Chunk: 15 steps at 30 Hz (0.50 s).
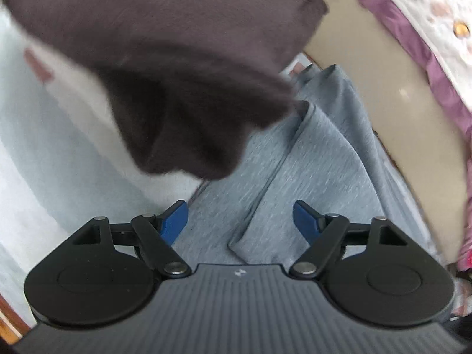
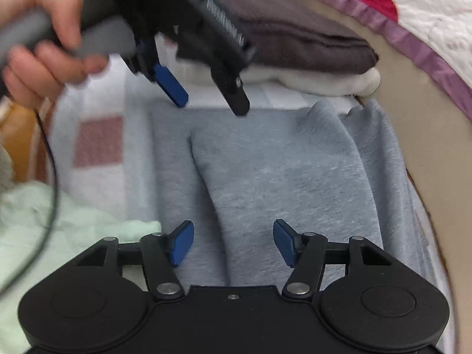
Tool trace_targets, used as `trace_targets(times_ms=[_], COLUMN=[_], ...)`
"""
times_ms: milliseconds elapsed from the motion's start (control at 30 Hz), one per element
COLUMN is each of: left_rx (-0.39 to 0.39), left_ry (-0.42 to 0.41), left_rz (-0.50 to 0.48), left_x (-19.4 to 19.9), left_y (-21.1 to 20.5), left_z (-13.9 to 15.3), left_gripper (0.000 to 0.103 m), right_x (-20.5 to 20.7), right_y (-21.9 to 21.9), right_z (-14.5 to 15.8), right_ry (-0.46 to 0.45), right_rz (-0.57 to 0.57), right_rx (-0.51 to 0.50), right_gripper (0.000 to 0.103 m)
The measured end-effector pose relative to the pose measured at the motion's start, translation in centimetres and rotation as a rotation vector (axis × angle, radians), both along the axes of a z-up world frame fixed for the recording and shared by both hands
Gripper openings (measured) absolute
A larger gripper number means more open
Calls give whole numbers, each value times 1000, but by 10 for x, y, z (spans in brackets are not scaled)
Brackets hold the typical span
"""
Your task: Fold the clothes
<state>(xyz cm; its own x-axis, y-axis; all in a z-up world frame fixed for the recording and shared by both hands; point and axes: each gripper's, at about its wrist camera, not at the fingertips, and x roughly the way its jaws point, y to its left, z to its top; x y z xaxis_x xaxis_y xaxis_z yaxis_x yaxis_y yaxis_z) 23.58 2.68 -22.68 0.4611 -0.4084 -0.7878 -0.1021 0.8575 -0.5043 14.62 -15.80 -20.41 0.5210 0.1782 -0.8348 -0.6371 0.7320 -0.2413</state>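
Two grippers hang over my grey garment (image 2: 283, 183), which lies spread on the bed's pale checked blanket (image 2: 97, 144) with a long fold ridge running down its middle. My left gripper (image 1: 240, 221) has its blue pads spread wide with nothing between them, poised above a folded corner of the grey cloth; in the right wrist view I see that same left gripper (image 2: 212, 97) from outside, tilted downward, jaws apart, held in a hand (image 2: 44, 50) with a thin black cable trailing off it. My right gripper (image 2: 233, 242) also stands spread and empty above the grey fabric, not touching it as far as I can tell. At the far end of the garment sits a stack of folded clothes, a dark brown piece (image 2: 295, 35) on top of a white one (image 2: 324, 81); in the left wrist view the dark brown piece (image 1: 165, 67) looms blurred and close, blocking much of my forward room. To my right the garment's edge runs along the bed's border, with beige floor (image 2: 436, 153) beyond it and a purple-trimmed quilt (image 2: 413, 20) past that. To my left a pale green cloth (image 2: 59, 224) lies on the blanket just beside the grey one.
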Motion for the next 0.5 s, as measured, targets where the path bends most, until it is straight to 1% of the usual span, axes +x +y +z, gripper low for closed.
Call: trace_targets(times_ms=[33, 67, 133, 167, 233, 267, 367, 400, 433, 500], left_rx=[-8, -10, -54, -84, -144, -171, -273, -320, -351, -376], left_ry=[5, -2, -2, 1, 1, -7, -11, 4, 28, 77], left_rz=[1, 0, -4, -6, -14, -22, -26, -21, -19, -23], left_x=[-1, -1, -2, -3, -6, -7, -11, -11, -10, -8], left_y=[2, 3, 4, 4, 5, 3, 2, 1, -1, -10], left_z=[-2, -1, -2, -3, -4, -4, -6, -10, -14, -22], left_gripper=[75, 75, 75, 76, 76, 77, 79, 79, 79, 79], right_x=[3, 7, 19, 24, 31, 33, 42, 44, 45, 45], right_y=[0, -5, -13, -18, -38, -51, -86, -95, -100, -106], right_z=[-1, 0, 1, 1, 10, 15, 23, 23, 23, 23], right_ry=[6, -4, 23, 37, 72, 99, 184, 210, 232, 257], right_rz=[10, 10, -34, -57, -136, -185, -344, -390, -417, -455], right_rx=[3, 29, 70, 94, 240, 344, 606, 691, 756, 863], right_gripper=[64, 61, 21, 3, 3, 3, 4, 4, 4, 4])
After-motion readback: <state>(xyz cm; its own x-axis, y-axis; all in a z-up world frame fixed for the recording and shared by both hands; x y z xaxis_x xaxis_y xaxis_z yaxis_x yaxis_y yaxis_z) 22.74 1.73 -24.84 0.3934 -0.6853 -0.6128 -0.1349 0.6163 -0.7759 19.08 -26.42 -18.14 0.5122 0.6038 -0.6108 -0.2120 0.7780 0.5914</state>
